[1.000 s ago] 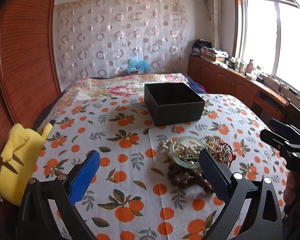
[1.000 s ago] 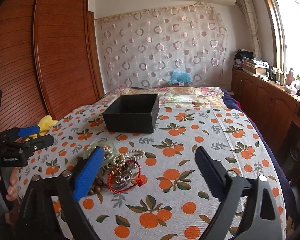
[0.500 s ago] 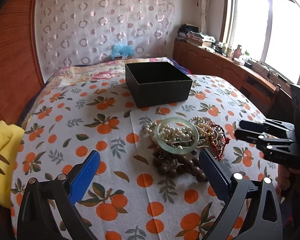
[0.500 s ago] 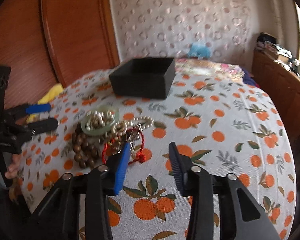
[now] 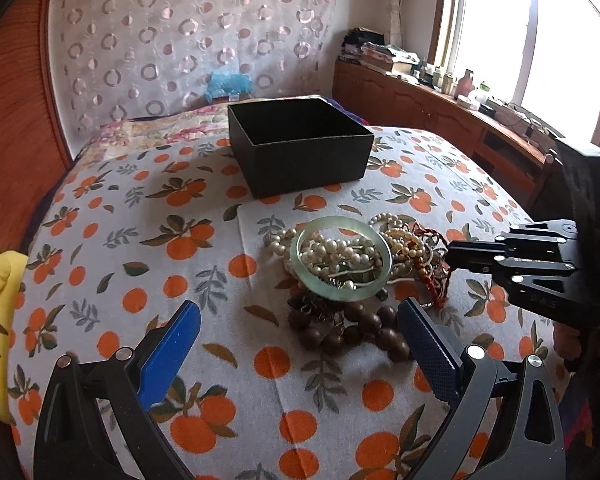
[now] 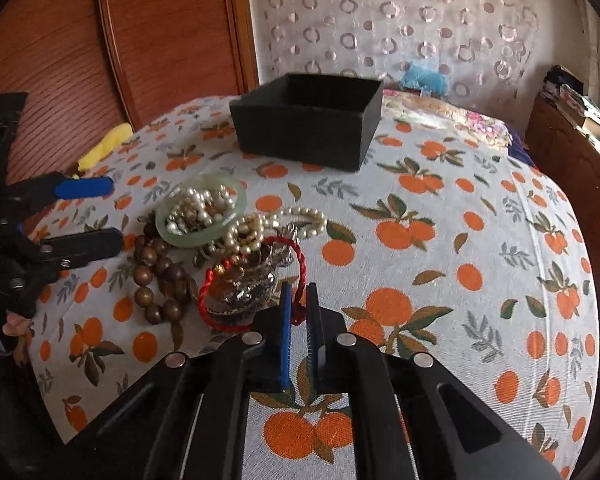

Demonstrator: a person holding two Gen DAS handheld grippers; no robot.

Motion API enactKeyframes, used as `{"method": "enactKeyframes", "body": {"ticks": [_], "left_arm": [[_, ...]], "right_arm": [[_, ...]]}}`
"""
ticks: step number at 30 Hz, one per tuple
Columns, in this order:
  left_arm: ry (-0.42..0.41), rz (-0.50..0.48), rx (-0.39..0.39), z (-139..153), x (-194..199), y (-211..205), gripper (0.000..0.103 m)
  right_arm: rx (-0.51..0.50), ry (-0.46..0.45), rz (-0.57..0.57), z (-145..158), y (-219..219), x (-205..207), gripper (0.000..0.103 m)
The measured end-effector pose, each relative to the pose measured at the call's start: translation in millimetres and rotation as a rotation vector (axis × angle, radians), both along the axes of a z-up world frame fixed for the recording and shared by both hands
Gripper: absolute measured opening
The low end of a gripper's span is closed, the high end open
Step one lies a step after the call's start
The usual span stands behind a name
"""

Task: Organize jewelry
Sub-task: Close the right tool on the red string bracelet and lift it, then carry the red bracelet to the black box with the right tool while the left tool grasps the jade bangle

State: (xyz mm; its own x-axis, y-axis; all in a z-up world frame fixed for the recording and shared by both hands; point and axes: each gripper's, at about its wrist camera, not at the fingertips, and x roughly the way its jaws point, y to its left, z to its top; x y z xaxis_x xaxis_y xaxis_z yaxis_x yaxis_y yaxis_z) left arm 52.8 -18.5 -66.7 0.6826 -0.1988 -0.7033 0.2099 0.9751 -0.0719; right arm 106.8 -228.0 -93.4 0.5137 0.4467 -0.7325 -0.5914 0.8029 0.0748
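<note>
On the bed, near its middle: jewelry heap lying tangled before black box. Left tool spread apart, nothing between. Right tool closing on red cord bracelet, now nearly together, wide apart a second ago.

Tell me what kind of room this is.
Most likely a bedroom: the jewelry pile and black box sit on a bed with an orange-print cover, beside a wooden wardrobe.
</note>
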Motion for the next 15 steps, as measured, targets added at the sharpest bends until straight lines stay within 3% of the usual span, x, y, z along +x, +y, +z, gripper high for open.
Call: {"method": "enactKeyframes", "body": {"ticks": [10, 15], "left_arm": [[0.036, -0.061, 0.025, -4, 27, -19, 0.095], [0.047, -0.08, 0.048, -8, 36, -25, 0.095]], "right_arm": [[0.079, -0.149, -0.044, 55, -21, -13, 0.007], [0.078, -0.172, -0.055, 64, -27, -14, 0.007]]}}
